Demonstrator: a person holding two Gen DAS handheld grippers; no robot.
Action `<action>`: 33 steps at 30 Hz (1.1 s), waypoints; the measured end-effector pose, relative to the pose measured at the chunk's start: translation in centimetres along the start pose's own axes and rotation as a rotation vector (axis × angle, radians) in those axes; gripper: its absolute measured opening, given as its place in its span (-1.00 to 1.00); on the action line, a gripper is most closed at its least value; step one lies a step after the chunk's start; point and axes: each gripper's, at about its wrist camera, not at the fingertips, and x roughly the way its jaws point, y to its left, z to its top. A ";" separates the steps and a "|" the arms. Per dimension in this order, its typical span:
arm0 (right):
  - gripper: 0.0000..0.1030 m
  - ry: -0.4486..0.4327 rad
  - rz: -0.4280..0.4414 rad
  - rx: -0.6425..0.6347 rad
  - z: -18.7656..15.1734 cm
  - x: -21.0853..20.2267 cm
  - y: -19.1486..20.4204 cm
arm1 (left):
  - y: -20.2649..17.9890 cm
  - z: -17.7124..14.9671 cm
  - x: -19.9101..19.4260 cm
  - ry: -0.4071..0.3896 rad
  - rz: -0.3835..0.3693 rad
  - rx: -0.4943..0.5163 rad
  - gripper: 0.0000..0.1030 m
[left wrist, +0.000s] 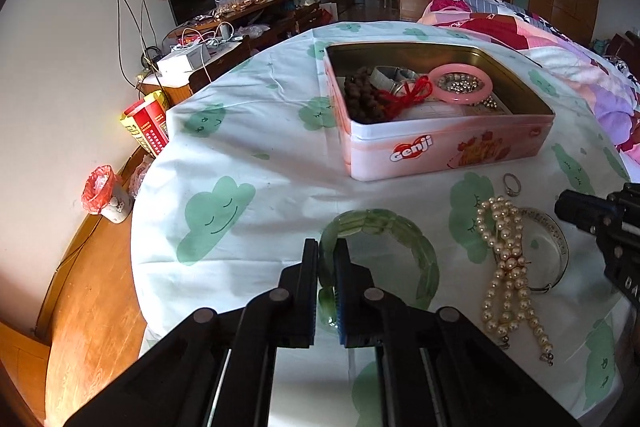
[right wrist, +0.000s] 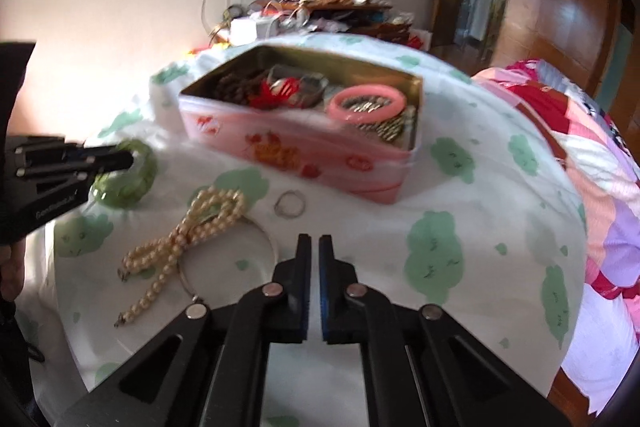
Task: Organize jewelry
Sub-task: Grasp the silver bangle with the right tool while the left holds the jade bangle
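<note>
The left claw (left wrist: pixel 327 259) is closed on the near-left rim of the green jade bracelet (left wrist: pixel 384 223), one finger outside the ring and one inside it, with the band pinched in the narrow gap between them. The bracelet lies on the cloud-print sheet (left wrist: pixel 240 147) covering the bench, and most of its ring spreads toward 1 o'clock from the claw tips. In the right wrist view the left claw reaches in from 9 o'clock, roughly level, its tip on the bracelet.

The right claw (right wrist: pixel 315 247) is nearly closed, a thin slit between its blue-padded fingers (right wrist: pixel 326 267), and it holds nothing. It points toward 12 o'clock over the sheet.

From the right claw, the silver ring (right wrist: pixel 289 207) lies at 11 o'clock on the sheet, just short of the tin. The pearl necklace (right wrist: pixel 188 239) lies at 9 to 10 o'clock in a loose knot, draped across the thin silver bangle (right wrist: pixel 272 239), whose arc runs just beside the left finger of the right claw.

The pink Genji tin (left wrist: pixel 440 143) stands open at 12 o'clock from both claws, well beyond the loose pieces. Inside it lie brown wooden beads (left wrist: pixel 360 99) with a red tassel cord (left wrist: pixel 408 95), a pink bangle (left wrist: pixel 464 87) and small metallic beads (left wrist: pixel 460 83) within the bangle's ring.
</note>
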 end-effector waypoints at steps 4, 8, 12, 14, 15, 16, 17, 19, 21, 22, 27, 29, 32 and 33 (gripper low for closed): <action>-0.72 -0.002 0.014 -0.014 0.1 0.2 1.2 | 0.0 0.0 -0.5 -0.007 0.036 0.009 -0.88; -0.72 0.017 -0.019 -0.051 -0.1 0.8 2.2 | -0.2 -0.2 -0.7 0.002 0.040 0.012 -0.88; -0.87 0.028 -0.011 -0.052 -0.4 1.2 2.0 | -0.5 -0.5 -0.7 0.006 0.037 0.016 -0.88; -0.88 0.028 -0.017 -0.052 -0.5 1.0 1.9 | -0.5 -0.4 -0.8 0.003 0.035 0.016 -0.88; -0.88 0.023 -0.026 -0.052 -0.5 0.9 1.8 | -0.5 -0.4 -0.8 0.001 0.035 0.016 -0.88; -0.89 0.019 -0.029 -0.049 -0.6 0.8 1.7 | -0.4 -0.4 -0.9 0.000 0.035 0.015 -0.88; -0.89 0.010 -0.032 -0.046 -0.6 0.6 1.7 | -0.4 -0.4 -0.9 -0.001 0.035 0.013 -0.88; -0.93 -0.012 -0.045 -0.049 -0.4 0.1 1.7 | -0.3 -0.3 -0.9 -0.003 0.035 0.009 -0.88; -0.95 -0.045 -0.050 -0.053 0.0 -0.7 1.9 | -0.1 -0.2 -1.1 -0.006 0.034 0.004 -0.88; -0.95 -0.060 -0.047 -0.051 0.1 -1.1 1.9 | -0.1 -0.1 -1.2 -0.009 0.034 0.004 -0.88; -0.96 -0.082 -0.046 -0.037 0.5 -1.5 1.4 | 0.0 0.0 -1.4 -0.012 0.033 0.004 -0.88; -0.95 -0.074 -0.049 -0.021 0.5 -1.2 1.0 | 0.1 0.1 -1.4 -0.010 0.036 -0.001 -0.88; -0.64 -0.042 -0.008 0.004 0.5 -0.7 0.3 | 0.4 0.1 -1.5 -0.006 0.037 -0.009 -0.88; -0.38 -0.036 -0.003 0.002 0.5 -0.6 0.4 | 0.5 0.1 -1.5 -0.004 0.037 -0.011 -0.88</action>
